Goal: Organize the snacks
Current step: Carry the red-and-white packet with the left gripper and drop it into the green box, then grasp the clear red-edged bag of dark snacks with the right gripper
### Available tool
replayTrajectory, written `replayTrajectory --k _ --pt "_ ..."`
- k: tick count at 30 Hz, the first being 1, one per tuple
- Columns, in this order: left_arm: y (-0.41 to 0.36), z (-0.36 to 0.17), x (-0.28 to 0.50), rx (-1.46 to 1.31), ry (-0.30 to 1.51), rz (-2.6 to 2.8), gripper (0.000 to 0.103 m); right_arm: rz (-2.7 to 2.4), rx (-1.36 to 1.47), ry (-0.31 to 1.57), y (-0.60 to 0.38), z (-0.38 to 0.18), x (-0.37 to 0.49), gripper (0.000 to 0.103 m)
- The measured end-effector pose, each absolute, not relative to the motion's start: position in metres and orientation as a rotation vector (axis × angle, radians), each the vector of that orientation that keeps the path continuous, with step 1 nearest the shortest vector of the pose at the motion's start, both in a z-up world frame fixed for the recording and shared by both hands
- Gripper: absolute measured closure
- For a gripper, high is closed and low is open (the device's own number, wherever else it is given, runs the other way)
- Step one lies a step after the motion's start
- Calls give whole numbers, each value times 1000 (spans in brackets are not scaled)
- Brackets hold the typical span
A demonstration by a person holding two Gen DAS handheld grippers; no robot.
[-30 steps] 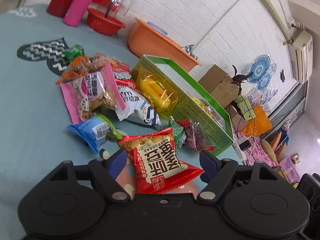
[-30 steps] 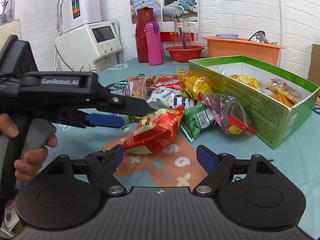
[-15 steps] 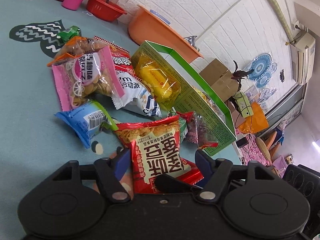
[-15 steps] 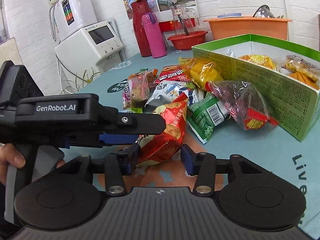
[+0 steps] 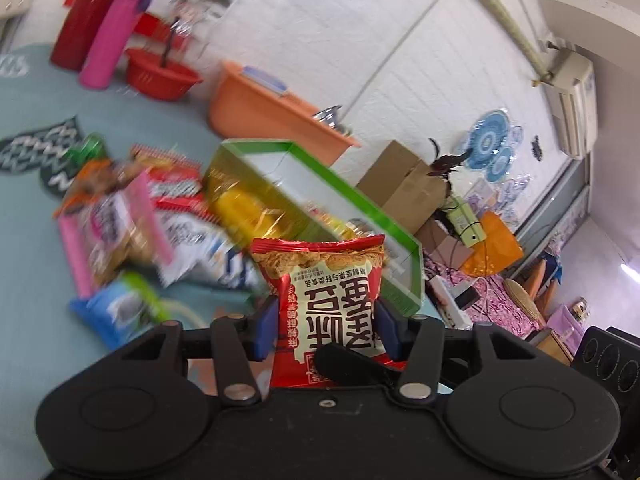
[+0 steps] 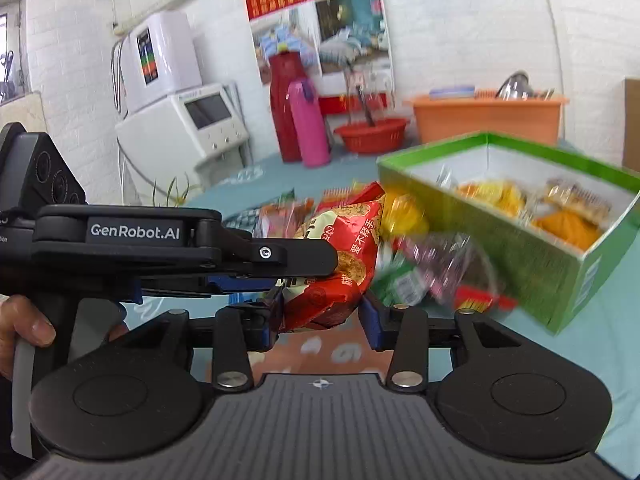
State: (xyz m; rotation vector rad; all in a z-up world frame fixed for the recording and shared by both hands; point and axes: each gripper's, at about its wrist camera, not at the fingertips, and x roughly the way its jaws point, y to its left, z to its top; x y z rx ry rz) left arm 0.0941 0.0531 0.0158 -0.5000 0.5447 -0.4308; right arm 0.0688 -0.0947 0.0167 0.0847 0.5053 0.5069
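The table (image 5: 24, 240), covered in a teal cloth, carried everything inspected. A green box (image 6: 520, 248) stood open on it, white inside, with several yellow and orange snack packets lying in it. An orange tub (image 6: 484, 118) sat behind the box against the white brick wall, with a red bowl (image 6: 370, 134), a pink bottle (image 6: 308, 124) and a taller red flask (image 6: 282, 108) lined up to its left in the right wrist view.

A loose pile of snacks (image 5: 132, 216) lay on the cloth just beside the box's near end. It included a pink packet, a white and blue one, a yellow one leaning on the box wall and a small blue one nearest the camera. This pile was blurred in both views and the labels could not be read.

The red snack bag (image 5: 324, 300) was off the cloth, lifted in front of the box. The left gripper (image 5: 326, 322) had its blue pads pressed against both sides of the bag, clamping it. The right gripper (image 6: 320, 314) was likewise closed on the lower part of the same bag, one pad at each side. In the right wrist view the person's left hand (image 6: 24, 330) was wrapped around the left gripper's handle at the frame's left edge.
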Motion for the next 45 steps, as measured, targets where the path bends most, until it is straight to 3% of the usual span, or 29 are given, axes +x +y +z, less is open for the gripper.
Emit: replayTrajectory --k 13,28,29,31,32,36,45 --pt "1 58 178 -413 473 -535 42 369 101 346 -141 53 113 32" --pt "7 26 273 -433 545 -488 40 333 139 400 -160 25 200 32" --pt "8 24 276 -428 551 -480 37 335 138 405 -159 23 204 32" --pt "8 20 281 -420 562 -467 16 340 126 431 -156 16 214 28" --pt "9 18 281 -422 560 -462 0 327 127 439 -156 12 216 25" --pt "13 18 274 -433 551 -431 0 324 106 412 -155 15 208 0" --pt "18 54 218 -412 509 -438 0 284 59 366 -153 37 165 0"
